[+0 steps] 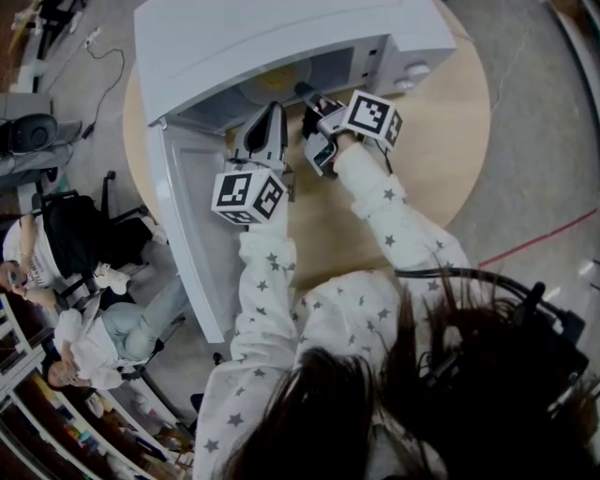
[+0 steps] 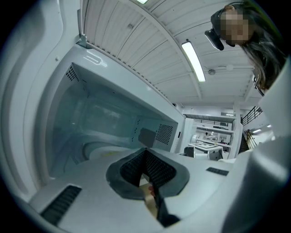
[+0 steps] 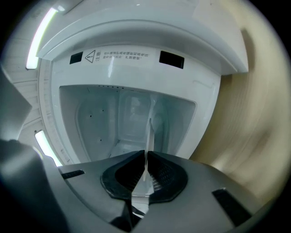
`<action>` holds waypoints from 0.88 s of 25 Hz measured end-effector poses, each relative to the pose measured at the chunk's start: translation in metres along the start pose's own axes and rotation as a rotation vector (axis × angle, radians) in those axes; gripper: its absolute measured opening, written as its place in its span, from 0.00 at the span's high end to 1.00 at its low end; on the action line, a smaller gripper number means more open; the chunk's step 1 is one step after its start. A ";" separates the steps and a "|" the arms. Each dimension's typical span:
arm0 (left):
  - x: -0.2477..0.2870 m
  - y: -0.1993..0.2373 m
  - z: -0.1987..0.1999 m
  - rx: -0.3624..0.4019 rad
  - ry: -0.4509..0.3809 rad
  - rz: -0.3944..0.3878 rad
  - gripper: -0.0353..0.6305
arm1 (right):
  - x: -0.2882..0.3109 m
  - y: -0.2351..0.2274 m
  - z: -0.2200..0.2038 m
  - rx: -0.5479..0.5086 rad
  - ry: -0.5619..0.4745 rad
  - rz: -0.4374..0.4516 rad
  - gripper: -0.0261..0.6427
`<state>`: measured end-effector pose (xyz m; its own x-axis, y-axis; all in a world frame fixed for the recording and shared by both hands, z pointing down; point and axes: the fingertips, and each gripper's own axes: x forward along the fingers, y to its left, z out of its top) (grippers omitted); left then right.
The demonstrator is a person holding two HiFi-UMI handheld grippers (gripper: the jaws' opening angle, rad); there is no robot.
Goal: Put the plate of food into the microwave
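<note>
**Plate level at the microwave's mouth, pinched by the right gripper**

The round wooden desk fills the upper middle of the head view. Its right half is bare wood.

The white microwave sits at the top of that view. Its door is swung fully open toward the lower left, leaving the front unobstructed.

The plate shows from above as a pale, yellowish disc lying flat. It is partly under the microwave's top edge, at the mouth of the cavity. It is round, so no long axis can be told.

In the right gripper view the plate is a thin white line seen edge-on. It runs from the fingers straight toward the back wall, with open room on both sides.

The right gripper has its fingers closed narrowly on the plate's near rim.

The left gripper sits just beside it, pointing into the cavity. Its fingers are drawn together — a tan and red sliver shows in the slit, and I cannot tell what it is.

Two dials sit at the microwave's right front.

A label above the opening carries a warning triangle and a line of print too small to read.
</note>
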<state>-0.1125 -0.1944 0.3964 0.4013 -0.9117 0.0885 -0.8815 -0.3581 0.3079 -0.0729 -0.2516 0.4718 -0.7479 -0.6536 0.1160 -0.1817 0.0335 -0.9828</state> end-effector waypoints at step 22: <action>0.000 0.003 -0.005 -0.002 0.013 0.003 0.94 | 0.004 -0.003 -0.010 -0.194 0.075 -0.131 0.73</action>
<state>-0.1140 -0.1940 0.4017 0.4019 -0.9100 0.1020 -0.8823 -0.3551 0.3091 -0.0816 -0.2467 0.4768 -0.7536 -0.6043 0.2585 -0.3945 0.1013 -0.9133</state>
